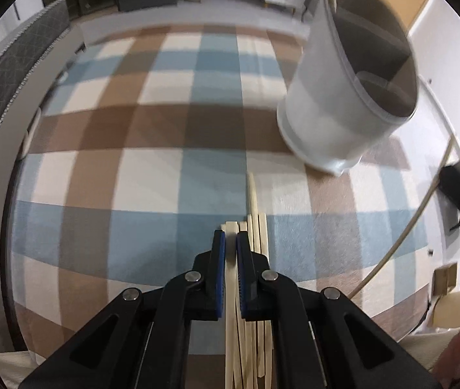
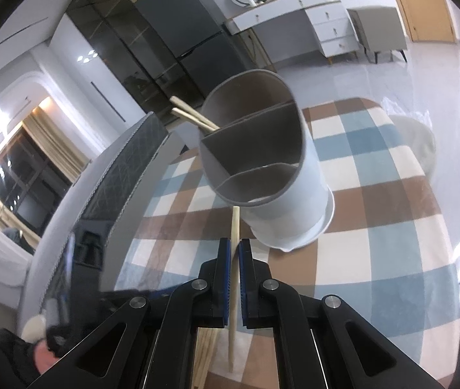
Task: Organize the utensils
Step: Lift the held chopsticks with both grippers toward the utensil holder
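My left gripper [image 1: 230,243] is shut on a bundle of pale wooden chopsticks [image 1: 256,233] held above the checked tablecloth. A white utensil holder [image 1: 330,113] with grey divided compartments stands to the front right of it. In the right wrist view my right gripper [image 2: 235,248] is shut on a single chopstick [image 2: 235,227] whose tip points up at the holder [image 2: 295,201] just ahead. Two chopsticks [image 2: 191,115] stand in the holder's far left compartment. More chopsticks [image 2: 205,350] lie below the right gripper.
The round table carries a blue, brown and cream checked cloth [image 1: 152,175]. A grey quilted chair back [image 1: 9,74] stands at the table's left edge, also in the right wrist view [image 2: 126,168]. A cream cable [image 1: 418,214] hangs at the right. A white stool [image 2: 421,142] stands beyond the table.
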Tool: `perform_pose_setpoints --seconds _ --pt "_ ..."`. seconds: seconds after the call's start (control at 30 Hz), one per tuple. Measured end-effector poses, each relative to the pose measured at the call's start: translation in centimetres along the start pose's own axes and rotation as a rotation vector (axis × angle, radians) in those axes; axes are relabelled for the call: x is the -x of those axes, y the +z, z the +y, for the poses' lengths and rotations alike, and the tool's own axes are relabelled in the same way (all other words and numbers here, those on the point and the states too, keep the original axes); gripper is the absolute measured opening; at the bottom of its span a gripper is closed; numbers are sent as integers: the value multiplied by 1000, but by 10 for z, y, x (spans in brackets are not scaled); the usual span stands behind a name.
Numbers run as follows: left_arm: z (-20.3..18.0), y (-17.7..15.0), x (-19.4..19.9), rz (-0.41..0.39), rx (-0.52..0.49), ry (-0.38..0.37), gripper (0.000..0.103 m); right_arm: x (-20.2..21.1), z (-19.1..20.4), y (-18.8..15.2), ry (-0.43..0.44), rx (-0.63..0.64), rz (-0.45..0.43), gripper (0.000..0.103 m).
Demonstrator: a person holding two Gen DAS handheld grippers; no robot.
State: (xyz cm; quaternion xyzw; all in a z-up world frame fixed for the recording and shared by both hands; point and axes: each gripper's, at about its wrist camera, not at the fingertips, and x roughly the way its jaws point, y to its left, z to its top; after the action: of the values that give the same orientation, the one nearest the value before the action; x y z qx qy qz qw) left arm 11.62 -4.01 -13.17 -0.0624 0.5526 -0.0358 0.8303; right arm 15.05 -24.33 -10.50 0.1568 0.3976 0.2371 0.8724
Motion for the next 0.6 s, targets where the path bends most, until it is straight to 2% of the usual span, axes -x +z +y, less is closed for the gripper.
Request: perform_pose_setpoints --seconds 0.07,0.1,0.23,0.37,0.47,0.53,0.6 --pt "3 -2 14 -55 18 -3 2 3 6 -2 -11 28 -15 4" --pt "6 -4 22 -81 31 -16 2 6 10 -4 -14 39 -29 0" --pt "9 -4 40 -144 60 -51 2 12 22 -15 -17 56 -44 0" --pt "6 -3 50 -168 48 -65 2 3 26 -25 -44 65 -4 0" --pt "12 -5 55 -176 32 -74 2 -2 17 -29 -47 8 36 0" --pt "17 -3 52 -183 26 -81 2 -9 6 -31 -90 -38 91 3" --pt "22 -5 53 -185 27 -88 2 -19 -6 -35 -93 -82 148 4"
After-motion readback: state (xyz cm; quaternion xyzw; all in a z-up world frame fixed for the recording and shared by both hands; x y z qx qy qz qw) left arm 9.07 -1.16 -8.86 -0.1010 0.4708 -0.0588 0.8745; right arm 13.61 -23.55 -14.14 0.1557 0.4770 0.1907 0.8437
